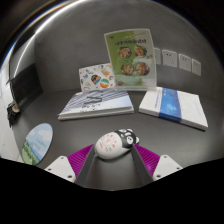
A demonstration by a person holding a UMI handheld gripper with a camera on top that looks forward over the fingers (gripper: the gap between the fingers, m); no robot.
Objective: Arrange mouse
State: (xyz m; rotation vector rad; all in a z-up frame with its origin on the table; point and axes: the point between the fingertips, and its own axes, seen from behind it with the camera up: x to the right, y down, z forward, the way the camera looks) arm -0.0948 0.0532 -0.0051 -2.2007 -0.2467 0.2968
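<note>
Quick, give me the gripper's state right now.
Gripper: shut on the mouse, a pad on each side of it.

Office or reception desk with printed material on display

Beyond the gripper [112, 160] fingers, a dark grey tabletop [60, 130] carries a stack of brochures [95, 104] and a white-and-blue booklet [174, 106], farther off to the right. Behind them an upright green-and-white leaflet [131, 58] and a smaller card [97, 76] stand propped. Small notices [178, 61] hang on the pale wall behind.
</note>
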